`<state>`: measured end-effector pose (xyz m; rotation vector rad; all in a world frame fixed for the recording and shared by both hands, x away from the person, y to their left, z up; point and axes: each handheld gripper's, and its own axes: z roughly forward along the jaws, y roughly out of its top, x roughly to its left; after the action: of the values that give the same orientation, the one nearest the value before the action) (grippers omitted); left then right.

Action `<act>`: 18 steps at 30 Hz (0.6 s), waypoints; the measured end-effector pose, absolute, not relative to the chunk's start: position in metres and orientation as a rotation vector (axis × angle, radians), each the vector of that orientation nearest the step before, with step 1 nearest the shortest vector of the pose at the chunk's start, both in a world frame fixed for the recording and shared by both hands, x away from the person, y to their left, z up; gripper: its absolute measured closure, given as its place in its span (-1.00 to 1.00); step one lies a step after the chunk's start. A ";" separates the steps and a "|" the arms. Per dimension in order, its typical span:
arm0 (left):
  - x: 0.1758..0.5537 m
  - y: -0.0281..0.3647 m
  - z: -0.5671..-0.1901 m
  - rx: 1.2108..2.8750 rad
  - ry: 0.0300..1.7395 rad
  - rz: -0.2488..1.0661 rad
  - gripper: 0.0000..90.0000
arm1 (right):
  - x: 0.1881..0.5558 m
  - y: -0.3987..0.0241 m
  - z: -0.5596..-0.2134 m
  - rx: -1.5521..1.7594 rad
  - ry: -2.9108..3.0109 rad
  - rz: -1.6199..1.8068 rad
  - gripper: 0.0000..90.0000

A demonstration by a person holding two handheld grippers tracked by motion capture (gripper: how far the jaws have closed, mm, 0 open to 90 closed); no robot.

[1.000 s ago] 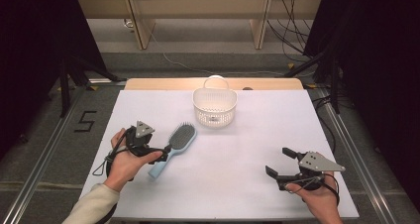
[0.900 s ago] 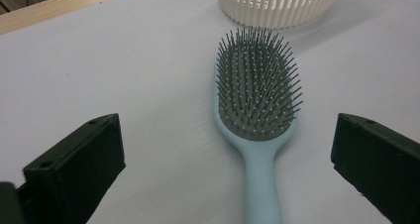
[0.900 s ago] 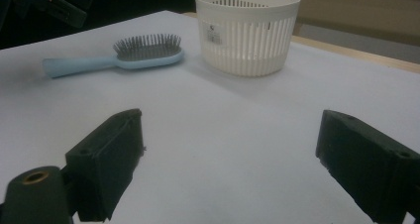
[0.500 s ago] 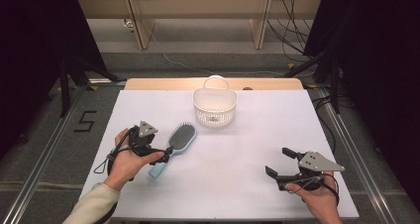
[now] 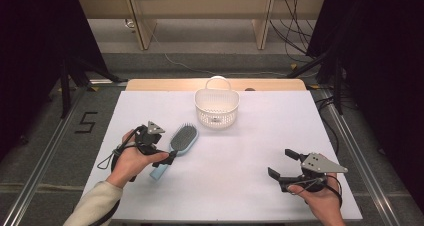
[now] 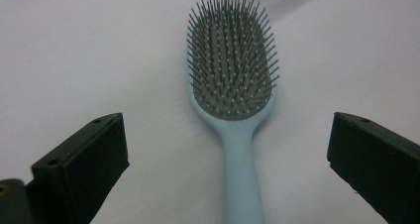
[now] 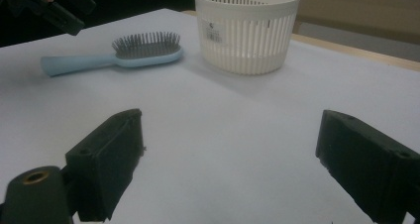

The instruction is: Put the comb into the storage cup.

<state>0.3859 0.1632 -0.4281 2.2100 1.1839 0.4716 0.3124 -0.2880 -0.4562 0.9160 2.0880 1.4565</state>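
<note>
a light blue hairbrush (image 5: 177, 146) lies bristles-up on the white table (image 5: 250, 156), its handle pointing back toward the left claw (image 6: 225, 149), whose jaws stand wide to either side of the handle without touching it. the brush's long axis runs straight ahead between those jaws, the head toward the white basket (image 5: 216, 107) beyond. the right claw (image 5: 282, 168), also wide and holding nothing, hovers well apart at the table's near right. the left hand is plainly the nearer, and closing on the handle looks the likely next move.
</note>
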 end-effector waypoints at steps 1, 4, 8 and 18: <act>0.386 0.162 -0.429 2.218 1.191 0.465 -0.95 | 0.312 -0.288 -0.456 0.916 2.089 1.456 -0.73; 0.387 0.159 -0.431 2.259 1.196 0.447 -0.92 | 0.312 -0.288 -0.456 0.917 2.089 1.456 -0.73; 0.390 0.156 -0.432 2.311 1.210 0.426 -0.87 | 0.312 -0.288 -0.456 0.917 2.090 1.453 -0.73; 0.402 0.153 -0.436 2.370 1.276 0.398 -0.78 | 0.312 -0.288 -0.456 0.922 2.090 1.452 -0.73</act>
<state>0.4019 0.1531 -0.4360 2.3699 1.2756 0.3985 0.3124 -0.2881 -0.4563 0.9221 2.0904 1.4519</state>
